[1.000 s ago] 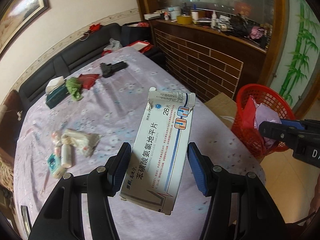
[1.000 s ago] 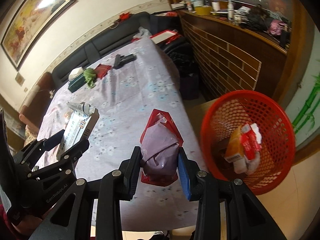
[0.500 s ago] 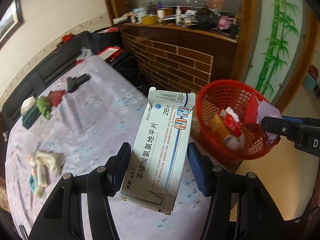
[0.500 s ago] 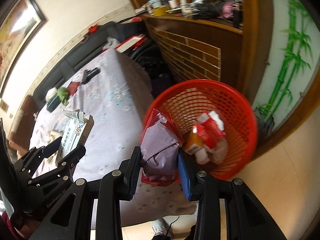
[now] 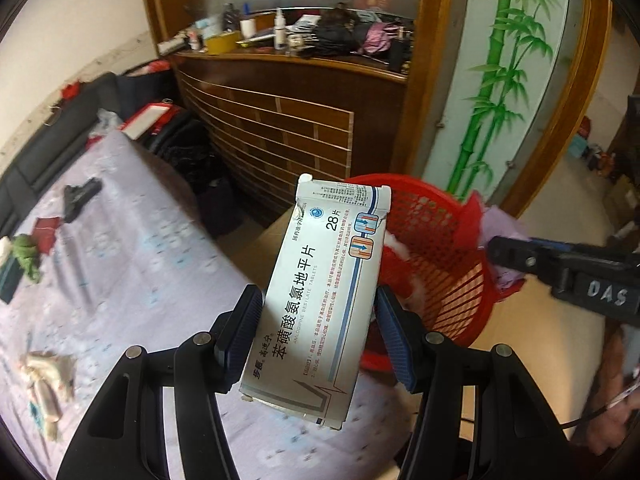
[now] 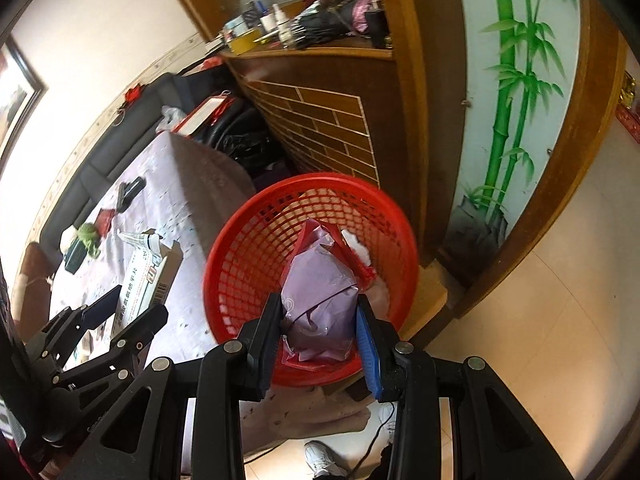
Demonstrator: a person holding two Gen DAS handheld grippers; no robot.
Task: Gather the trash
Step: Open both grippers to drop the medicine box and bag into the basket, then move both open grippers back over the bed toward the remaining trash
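Far left in the left wrist view, the table [image 5: 132, 280] under a pale lilac flowered cloth carries scattered litter: a crumpled white wrapper bundle [image 5: 44, 376] near the lower edge, a green wad [image 5: 26, 254] and a small red packet [image 5: 46, 230] further up, a black pistol-shaped object [image 5: 80, 196] beyond those. Moving right, left gripper [image 5: 318, 334] clamped on a white medicine box [image 5: 320, 292], one pad pressing each long side; box upright, slightly tilted, torn top flap open, held above the table's edge. Behind and right of the box, red mesh basket [image 5: 444, 264] on the floor just beside the table; red and white trash shows in it behind the box. Right edge of that view: right gripper [image 5: 500, 254] coming in over the basket rim with a lilac-and-red bundle. In the right wrist view, left gripper [image 6: 136, 304] at lower left with the medicine box [image 6: 146, 276] over the cloth. Centre: red mesh basket [image 6: 240, 264], white and red trash in it. Right gripper [image 6: 318, 324] clamped on a lilac plastic bag with red wrapper [image 6: 320, 292], pads pressed into both sides, bundle hanging over the near part of the basket's opening. Right of that, wooden frame and a painted bamboo panel [image 6: 516, 92].
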